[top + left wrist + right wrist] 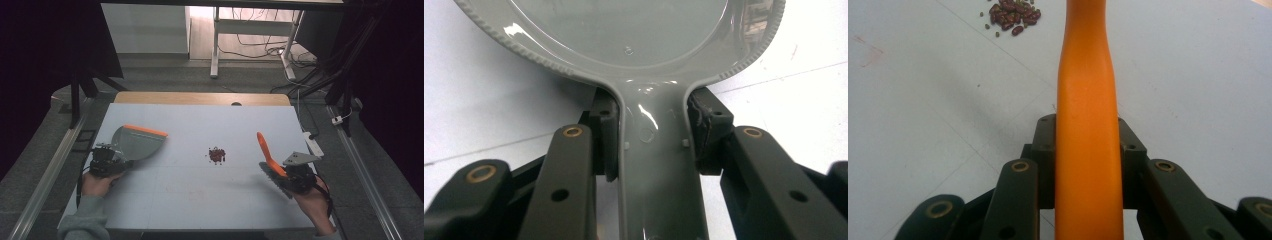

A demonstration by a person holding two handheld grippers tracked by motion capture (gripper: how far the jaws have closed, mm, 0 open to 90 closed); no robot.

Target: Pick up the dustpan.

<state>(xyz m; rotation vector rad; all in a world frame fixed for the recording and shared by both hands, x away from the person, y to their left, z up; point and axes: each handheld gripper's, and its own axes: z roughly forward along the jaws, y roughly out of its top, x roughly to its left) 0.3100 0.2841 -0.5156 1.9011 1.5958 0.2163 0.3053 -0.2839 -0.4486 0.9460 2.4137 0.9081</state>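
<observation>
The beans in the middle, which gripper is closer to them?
Right, by a little. The right gripper, shut on the brush, sits right of and below the beans. The left gripper, shut on the dustpan, is farther off to their left.

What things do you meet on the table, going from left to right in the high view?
Left gripper → grey dustpan with an orange edge → small pile of beans → orange-handled brush → right gripper.
</observation>
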